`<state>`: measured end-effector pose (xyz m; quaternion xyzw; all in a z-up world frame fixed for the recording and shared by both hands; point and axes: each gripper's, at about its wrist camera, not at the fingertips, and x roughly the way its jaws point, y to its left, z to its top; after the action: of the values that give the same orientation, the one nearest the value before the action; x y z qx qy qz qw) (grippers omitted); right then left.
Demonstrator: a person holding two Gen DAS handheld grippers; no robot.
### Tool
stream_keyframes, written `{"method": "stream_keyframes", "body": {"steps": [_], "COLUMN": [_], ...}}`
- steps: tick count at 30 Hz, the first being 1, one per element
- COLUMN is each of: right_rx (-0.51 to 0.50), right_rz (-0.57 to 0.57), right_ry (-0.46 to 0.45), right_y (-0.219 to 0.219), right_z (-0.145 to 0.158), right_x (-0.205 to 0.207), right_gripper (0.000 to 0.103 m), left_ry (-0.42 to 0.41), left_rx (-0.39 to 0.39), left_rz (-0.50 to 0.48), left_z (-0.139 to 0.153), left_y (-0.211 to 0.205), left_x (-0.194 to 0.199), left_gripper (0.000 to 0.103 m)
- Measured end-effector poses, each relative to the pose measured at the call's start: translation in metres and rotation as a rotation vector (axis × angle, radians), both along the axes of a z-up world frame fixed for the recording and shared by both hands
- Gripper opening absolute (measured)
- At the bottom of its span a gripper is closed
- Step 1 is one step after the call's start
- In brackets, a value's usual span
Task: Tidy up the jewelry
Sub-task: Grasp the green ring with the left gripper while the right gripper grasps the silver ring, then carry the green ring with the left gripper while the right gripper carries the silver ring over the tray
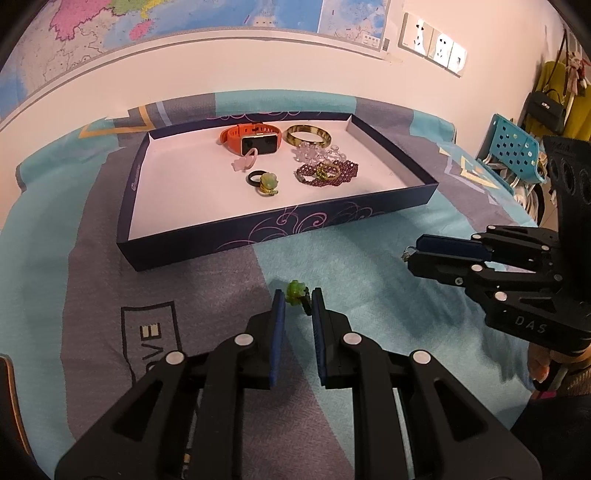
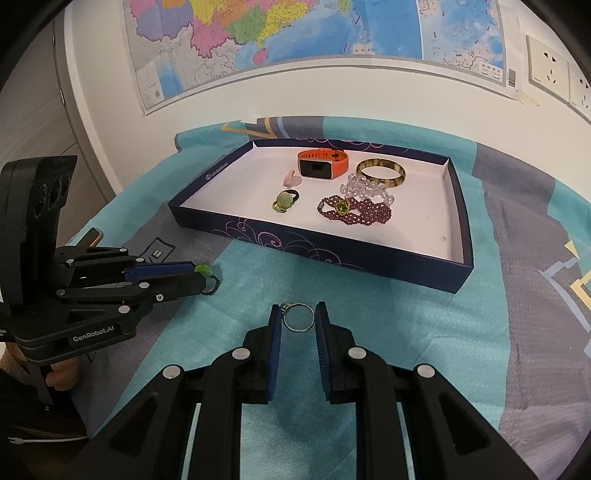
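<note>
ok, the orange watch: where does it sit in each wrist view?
Left wrist: orange watch lies at the tray's far side, upper centre, left of the bangle.
Right wrist: orange watch lies at the tray's far side, upper centre, again left of the bangle.
Shared landmark: the dark blue tray.

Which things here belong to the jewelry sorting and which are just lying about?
Job:
- green flower ring with dark band, in left tool
- thin silver ring, in right tool
- navy shallow box
- orange smartwatch
- purple bead bracelet

Lying about:
- wall map
- blue perforated basket
- black handbag
</note>
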<state>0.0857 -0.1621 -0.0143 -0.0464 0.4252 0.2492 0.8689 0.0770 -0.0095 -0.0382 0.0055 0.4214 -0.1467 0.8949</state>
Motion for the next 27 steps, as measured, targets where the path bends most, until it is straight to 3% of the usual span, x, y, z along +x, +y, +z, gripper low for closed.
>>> {"method": "stream_keyframes", "body": {"steps": [2, 9, 13, 15, 27], "right_rx": [0.001, 0.006, 0.009, 0.009, 0.016], "right_rz": [0.0, 0.001, 0.001, 0.002, -0.005], "right_ry": [0.003, 0.005, 0.008, 0.008, 0.0], "right_y": [0.0, -0.001, -0.001, -0.001, -0.002], "right_z": [-0.001, -0.004, -0.005, -0.005, -0.002], "right_x": [0.0, 0.0, 0.0, 0.0, 0.001], "right_gripper": [0.017, 0.017, 0.017, 0.017, 0.017], "left_ry": [0.009, 0.021, 0.019, 0.013, -0.009], "left_rx": [0.007, 0.007, 0.038, 0.057, 0.006], "left_rz": [0.003, -0.007, -0.011, -0.007, 0.011], "left_z": [-0.002, -0.006, -0.008, -0.009, 0.001], "left_y": [0.0, 0.0, -0.006, -0.007, 0.0], "left_x": [0.002, 0.007, 0.011, 0.01, 0.005], "left_gripper": [0.026, 0.032, 0.032, 0.024, 0.022]}}
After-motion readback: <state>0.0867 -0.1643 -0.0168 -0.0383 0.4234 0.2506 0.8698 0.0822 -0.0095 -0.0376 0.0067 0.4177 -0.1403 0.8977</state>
